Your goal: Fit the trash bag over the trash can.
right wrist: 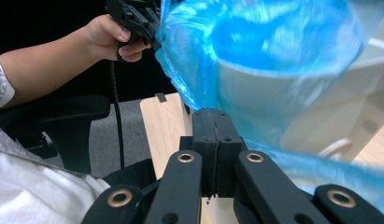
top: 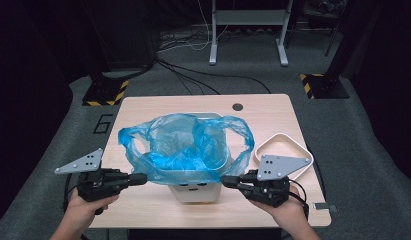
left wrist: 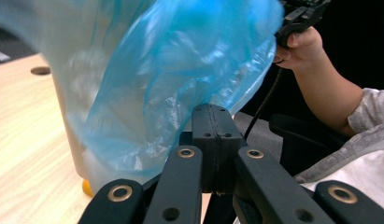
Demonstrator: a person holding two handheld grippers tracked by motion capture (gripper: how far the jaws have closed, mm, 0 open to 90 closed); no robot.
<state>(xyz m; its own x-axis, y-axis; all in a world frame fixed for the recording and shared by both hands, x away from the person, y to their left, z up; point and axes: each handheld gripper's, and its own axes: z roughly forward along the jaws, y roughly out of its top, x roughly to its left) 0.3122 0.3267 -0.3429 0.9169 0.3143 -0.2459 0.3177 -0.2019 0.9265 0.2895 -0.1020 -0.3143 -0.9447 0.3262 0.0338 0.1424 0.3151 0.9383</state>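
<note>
A thin blue plastic bag [top: 185, 145] lies spread over the mouth of a white bin [top: 195, 192] standing at the table's near middle. My left gripper [top: 142, 178] is at the bag's near-left hem, and its jaws are shut with the film pinched at their tips [left wrist: 213, 112]. Across the bin, my right gripper [top: 225, 181] is shut on the near-right hem, where blue film [right wrist: 255, 51] runs down into its tips [right wrist: 212, 114]. The hem hangs stretched between the two grippers over the bin's front wall [right wrist: 273, 98].
A white square-ish ring frame [top: 283, 150] lies on the wooden table [top: 143, 107] to the right of the bin, close behind my right hand. A round cable hole [top: 237, 107] sits at the far edge. Stands and cables [top: 193, 80] cover the floor beyond.
</note>
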